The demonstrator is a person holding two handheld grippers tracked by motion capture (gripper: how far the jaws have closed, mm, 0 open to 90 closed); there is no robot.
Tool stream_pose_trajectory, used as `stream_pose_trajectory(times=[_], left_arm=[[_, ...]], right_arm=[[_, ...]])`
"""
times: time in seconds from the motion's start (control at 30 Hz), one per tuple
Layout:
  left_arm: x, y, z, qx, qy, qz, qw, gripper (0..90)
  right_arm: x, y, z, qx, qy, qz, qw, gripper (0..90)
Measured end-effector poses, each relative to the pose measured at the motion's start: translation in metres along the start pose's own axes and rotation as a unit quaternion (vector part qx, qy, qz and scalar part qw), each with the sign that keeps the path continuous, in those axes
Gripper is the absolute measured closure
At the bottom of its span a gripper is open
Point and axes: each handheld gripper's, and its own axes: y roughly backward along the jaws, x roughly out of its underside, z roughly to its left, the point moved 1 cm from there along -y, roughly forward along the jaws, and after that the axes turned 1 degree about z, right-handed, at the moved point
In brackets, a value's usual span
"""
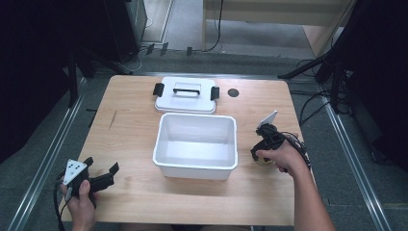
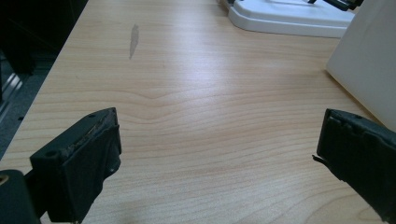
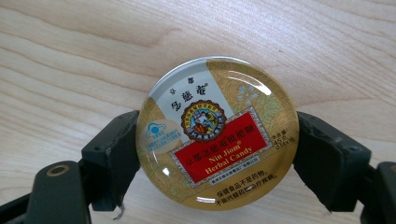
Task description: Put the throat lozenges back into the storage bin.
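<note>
Candy tin (image 3: 217,133) clamped in the right gripper (image 3: 217,140) on the table (image 1: 130,130), at the bin's (image 1: 196,171) three o'clock (left gripper (image 2: 219,154) idle, jaws apart); grasp step done, next likely lift and carry over the rim

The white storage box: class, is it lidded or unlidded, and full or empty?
Unlidded and empty: the white storage box shows a bare inside, and its lid lies behind it.

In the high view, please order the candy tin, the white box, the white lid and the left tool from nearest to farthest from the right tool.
From the right tool:
1. Candy tin, between its jaws.
2. White box, at the table's centre.
3. White lid, beyond the box.
4. Left tool, at the table's near left corner.
</note>
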Motion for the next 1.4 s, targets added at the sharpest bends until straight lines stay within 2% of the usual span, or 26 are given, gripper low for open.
stream_pose_trajectory(times=[0.23, 0.33, 0.47, 0.53, 0.63, 0.7, 0.77, 1.0, 1.4], left_arm=[[0.0, 0.0, 0.0, 0.0, -0.001, 0.0, 1.0, 0.2], [0.0, 0.0, 0.0, 0.0, -0.001, 0.0, 1.0, 0.2], [0.0, 0.0, 0.0, 0.0, -0.002, 0.0, 1.0, 0.2], [0.0, 0.0, 0.0, -0.001, -0.002, 0.0, 1.0, 0.2], [0.0, 0.0, 0.0, -0.001, -0.001, 0.0, 1.0, 0.2], [0.0, 0.0, 0.0, -0.001, 0.0, 0.0, 1.0, 0.2], [0.0, 0.0, 0.0, -0.001, -0.001, -0.001, 1.0, 0.2], [0.0, 0.0, 0.0, -0.001, -0.001, -0.001, 1.0, 0.2], [0.0, 0.0, 0.0, 0.0, -0.001, 0.0, 1.0, 0.2]], right_arm=[[0.001, 0.013, 0.002, -0.004, 0.01, -0.003, 0.9999, 20.8], [0.001, 0.022, 0.003, -0.008, 0.014, -0.006, 0.9999, 20.8], [0.001, 0.037, 0.007, -0.011, 0.032, -0.008, 0.9994, 20.8], [0.001, 0.04, 0.008, -0.011, 0.034, -0.008, 0.9993, 20.8], [0.002, 0.053, 0.01, -0.017, 0.041, -0.01, 0.999, 20.8], [0.002, 0.056, 0.011, -0.016, 0.043, -0.01, 0.9989, 20.8], [0.002, 0.065, 0.012, -0.011, 0.059, -0.014, 0.9981, 20.8], [0.003, 0.084, 0.018, -0.01, 0.076, -0.021, 0.9968, 20.9], [-0.002, 0.12, 0.038, -0.001, 0.11, -0.027, 0.9936, 20.8]])
